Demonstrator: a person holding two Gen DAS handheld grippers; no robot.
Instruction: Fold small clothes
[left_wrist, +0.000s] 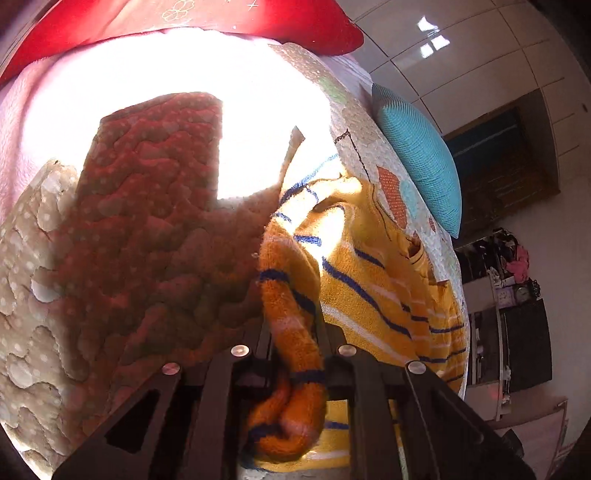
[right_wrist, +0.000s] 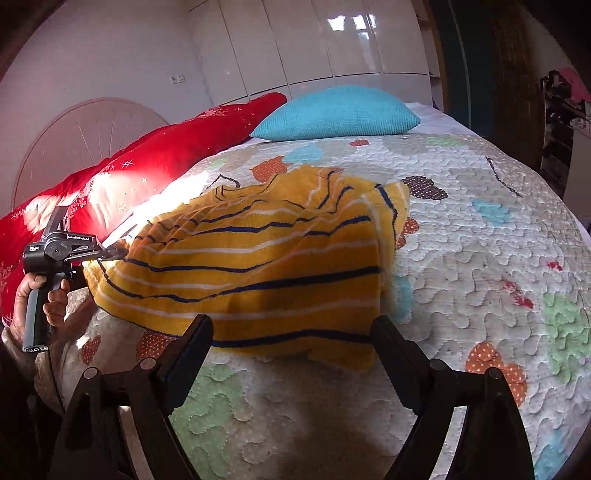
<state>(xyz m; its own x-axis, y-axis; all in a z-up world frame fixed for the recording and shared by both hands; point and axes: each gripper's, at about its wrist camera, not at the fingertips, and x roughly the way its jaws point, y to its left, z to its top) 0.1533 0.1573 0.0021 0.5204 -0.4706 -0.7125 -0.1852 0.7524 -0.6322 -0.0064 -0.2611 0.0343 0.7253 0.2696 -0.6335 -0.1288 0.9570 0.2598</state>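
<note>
My left claw (left_wrist: 295, 354) is clenched on a bunched sleeve of the yellow striped sweater (right_wrist: 258, 258); my right claw (right_wrist: 291, 332) stands released, its fingers apart at the sweater's near hem with nothing between them. The sweater lies spread on the quilted bedspread (right_wrist: 480, 277) of the bed. No containers show. Only the right wrist view shows the whole garment, the hand (right_wrist: 40, 295) gripping the left claw's handle, and the blue pillow (right_wrist: 336, 114) beside the red cushion (right_wrist: 147, 166). The left wrist view shows the pinched sleeve close up.
</note>
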